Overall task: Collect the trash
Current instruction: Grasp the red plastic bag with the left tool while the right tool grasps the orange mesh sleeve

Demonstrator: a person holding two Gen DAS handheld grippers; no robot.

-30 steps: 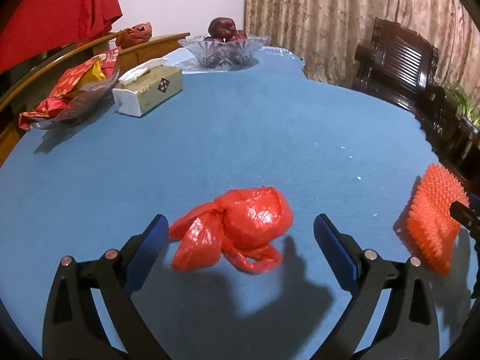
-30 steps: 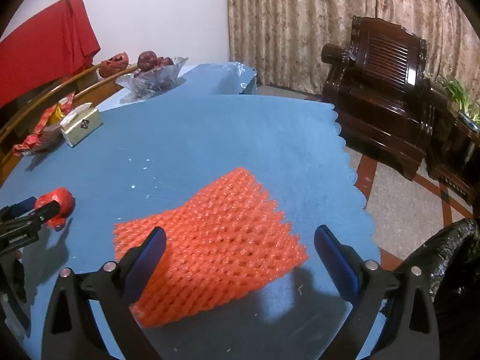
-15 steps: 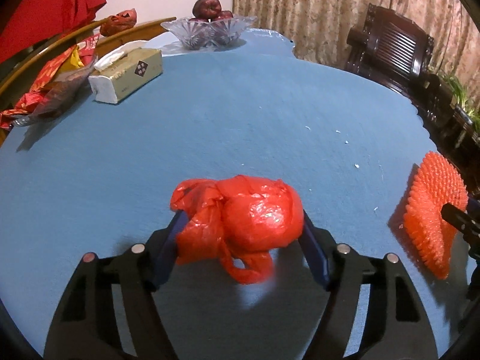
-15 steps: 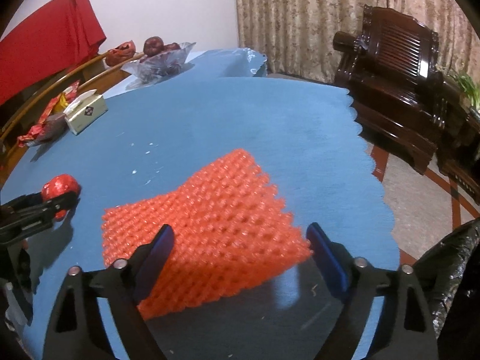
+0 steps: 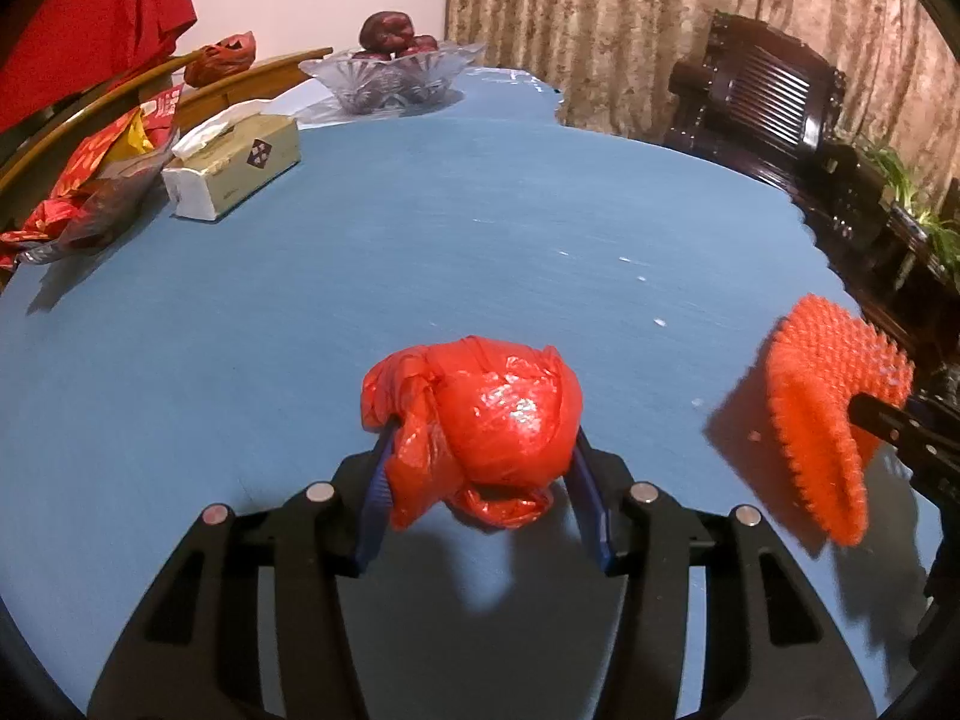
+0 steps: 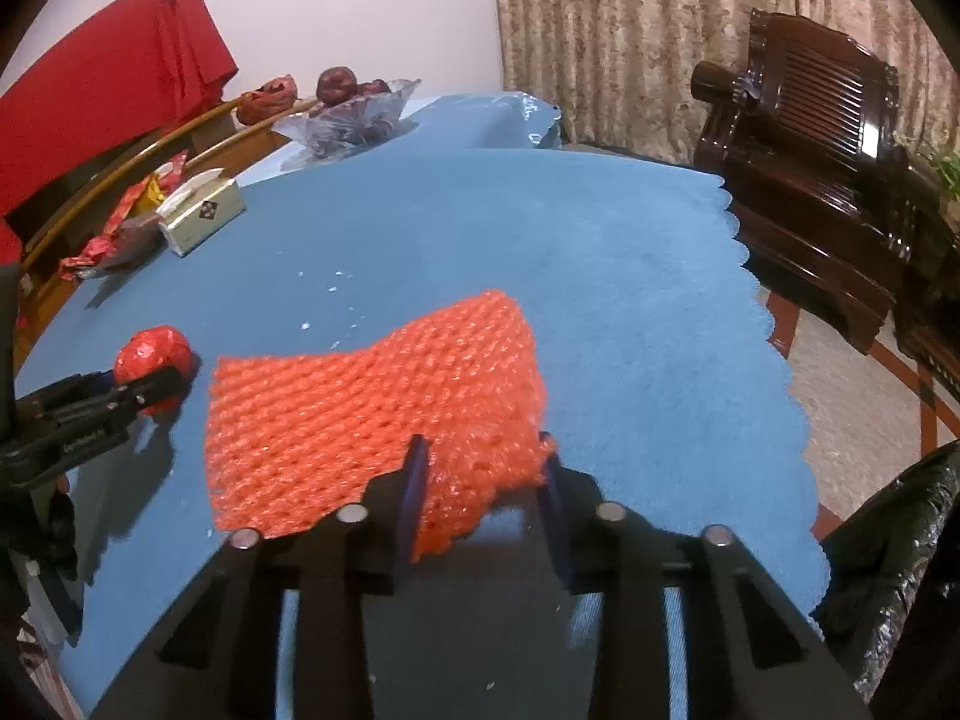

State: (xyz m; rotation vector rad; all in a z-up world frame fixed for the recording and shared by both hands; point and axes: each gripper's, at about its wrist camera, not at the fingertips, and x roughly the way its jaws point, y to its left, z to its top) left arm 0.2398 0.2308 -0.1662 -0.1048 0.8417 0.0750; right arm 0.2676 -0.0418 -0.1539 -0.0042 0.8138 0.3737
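Both grips have just closed: left gripper clamped on the red bag, right gripper pinching the orange foam net's near edge, both over the bench. Lift gently; that net could slip.

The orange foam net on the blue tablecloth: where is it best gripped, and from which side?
Grip the orange foam net at its near edge, coming from the front at a downward slant. It is a thin, soft sheet, so a bunched edge gives the pads something to bite. The right gripper has just been closing and pinches that near edge, which looks sound, while the left gripper clamps the red plastic bag.
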